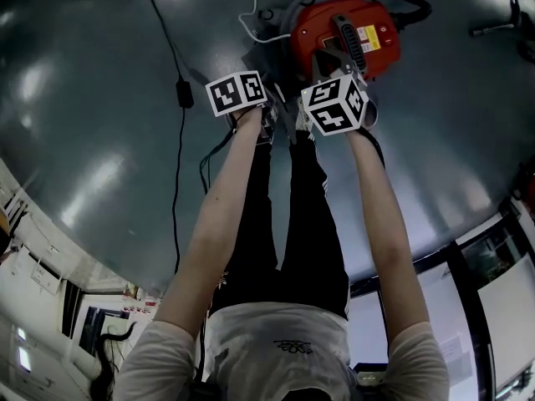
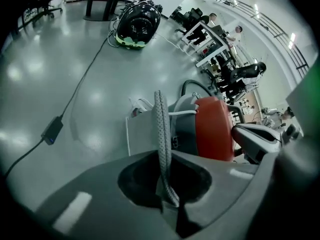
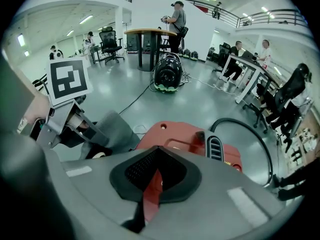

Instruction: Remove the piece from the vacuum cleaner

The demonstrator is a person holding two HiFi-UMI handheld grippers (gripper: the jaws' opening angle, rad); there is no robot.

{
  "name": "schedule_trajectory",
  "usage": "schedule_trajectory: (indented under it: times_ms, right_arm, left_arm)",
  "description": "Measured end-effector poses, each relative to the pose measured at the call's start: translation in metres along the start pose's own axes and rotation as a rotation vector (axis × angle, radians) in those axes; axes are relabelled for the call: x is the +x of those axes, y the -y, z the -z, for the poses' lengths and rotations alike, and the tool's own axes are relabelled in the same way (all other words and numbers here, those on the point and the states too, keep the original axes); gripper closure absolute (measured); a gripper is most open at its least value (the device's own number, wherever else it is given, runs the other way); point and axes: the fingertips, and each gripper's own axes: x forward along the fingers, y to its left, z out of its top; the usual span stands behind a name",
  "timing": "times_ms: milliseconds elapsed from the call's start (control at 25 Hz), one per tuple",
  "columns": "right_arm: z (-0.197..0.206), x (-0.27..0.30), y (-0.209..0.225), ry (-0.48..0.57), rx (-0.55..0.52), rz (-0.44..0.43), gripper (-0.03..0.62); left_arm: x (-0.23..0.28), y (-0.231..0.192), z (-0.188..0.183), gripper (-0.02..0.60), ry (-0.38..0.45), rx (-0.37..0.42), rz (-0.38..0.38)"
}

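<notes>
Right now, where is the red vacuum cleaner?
The vacuum cleaner stands on the grey floor at the head view's top centre, directly ahead of the right gripper, with its black hose curling at its right.

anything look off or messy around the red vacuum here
Nothing looks damaged or spilled. The one untidy thing is the white cable lying in loose loops on the floor beside the red vacuum cleaner, and a black cord with an inline box trails across the floor nearby, a possible snag.

Three near views onto vacuum cleaner [image 1: 344, 33]
</notes>
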Motion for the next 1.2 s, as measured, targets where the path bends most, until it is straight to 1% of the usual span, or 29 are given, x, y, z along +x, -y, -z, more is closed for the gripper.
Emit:
schedule_trajectory:
  times_ms: [120,320,480,560,600,640,680,720,760,800,840,960,1000,1080,1200]
  right_arm:
    - [0.000,0.000,0.000,0.003,-0.004,0.004,0.580]
    - [0.002,0.003,0.001,0.006,-0.006,0.008,0.580]
    - [0.002,0.003,0.001,0.012,-0.013,0.018,0.580]
    - [0.002,0.003,0.001,0.013,0.002,0.017,0.580]
    - [0.002,0.003,0.001,0.013,0.013,0.015,0.580]
    - [0.002,0.003,0.002,0.011,0.024,0.011,0.580]
    - [0.002,0.002,0.002,0.009,0.034,0.006,0.580]
    - [0.002,0.002,0.002,0.005,0.042,0.001,0.580]
    - [0.002,0.002,0.002,0.001,0.048,-0.003,0.580]
    - [0.002,0.001,0.001,-0.002,0.051,-0.006,0.580]
    - [0.002,0.001,0.000,-0.001,0.050,-0.007,0.580]
    - [0.000,0.001,0.002,0.017,0.037,0.010,0.580]
    - [0.000,0.001,0.003,0.024,0.042,0.018,0.580]
    - [0.002,0.002,0.003,0.036,0.063,0.027,0.580]
    - [0.003,0.003,0.002,0.029,0.073,0.025,0.580]
  left_arm:
    - [-0.003,-0.003,0.000,0.560,0.010,0.011,-0.001]
    - [-0.006,-0.012,0.002,0.560,0.040,-0.007,0.008]
    - [-0.009,-0.015,0.005,0.560,0.039,0.010,0.005]
    - [-0.011,-0.017,0.006,0.560,0.033,0.053,-0.010]
    - [-0.013,-0.019,0.007,0.560,0.030,0.090,-0.032]
    - [-0.016,-0.024,0.008,0.560,0.026,0.138,-0.072]
    - [-0.021,-0.033,0.012,0.561,0.020,0.194,-0.130]
    - [-0.027,-0.047,0.016,0.560,0.013,0.252,-0.190]
    - [-0.036,-0.061,0.020,0.561,0.013,0.301,-0.231]
    - [-0.047,-0.074,0.022,0.561,0.022,0.340,-0.248]
    - [-0.061,-0.083,0.023,0.561,0.040,0.377,-0.248]
    - [-0.091,-0.093,0.026,0.561,0.087,0.494,-0.218]
    - [-0.094,-0.093,0.027,0.561,0.096,0.519,-0.210]
    - [-0.097,-0.095,0.029,0.561,0.114,0.531,-0.207]
    - [-0.098,-0.098,0.021,0.561,0.154,0.479,-0.223]
